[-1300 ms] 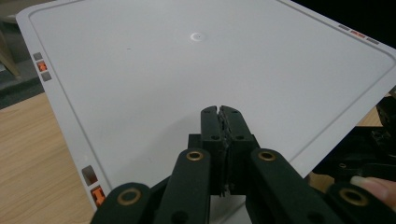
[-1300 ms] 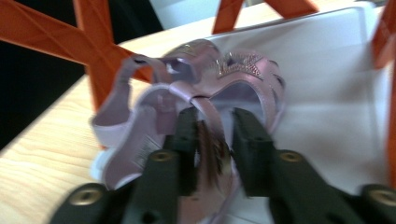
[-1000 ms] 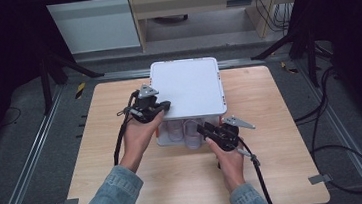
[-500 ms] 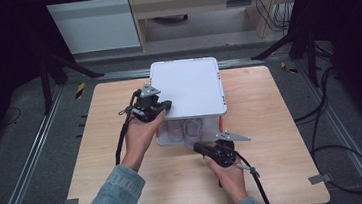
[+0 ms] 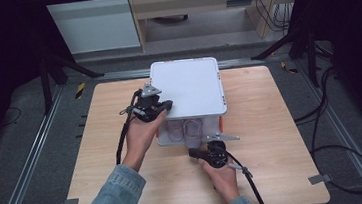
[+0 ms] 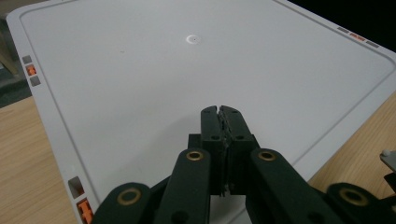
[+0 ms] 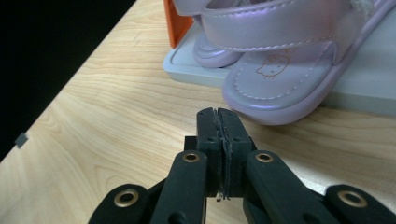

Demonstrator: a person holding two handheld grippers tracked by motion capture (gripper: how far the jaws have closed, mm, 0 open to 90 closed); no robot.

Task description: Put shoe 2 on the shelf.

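Note:
A white box sits at the table's middle with its flat lid [image 5: 187, 86] closed on top. My left gripper [image 5: 165, 105] rests shut on the lid's near left corner, its jaws pressed together over the white lid [image 6: 187, 70]. A pair of lilac sandals [image 5: 184, 132] shows at the box's open front. In the right gripper view one sandal [image 7: 280, 79] sticks out over the tray's front lip onto the wood. My right gripper [image 5: 196, 153] lies low on the table just in front of that sandal, shut and empty, a short gap short of its sole.
The wooden table [image 5: 273, 138] has bare room to the right and front of the box. An orange corner piece [image 7: 177, 23] stands at the box's front. Cables trail from both grippers, and more lie on the floor [image 5: 344, 151] at the right.
My right gripper has drawn back from the box's front toward the person and dropped lower on the table. The left gripper has stayed on the lid.

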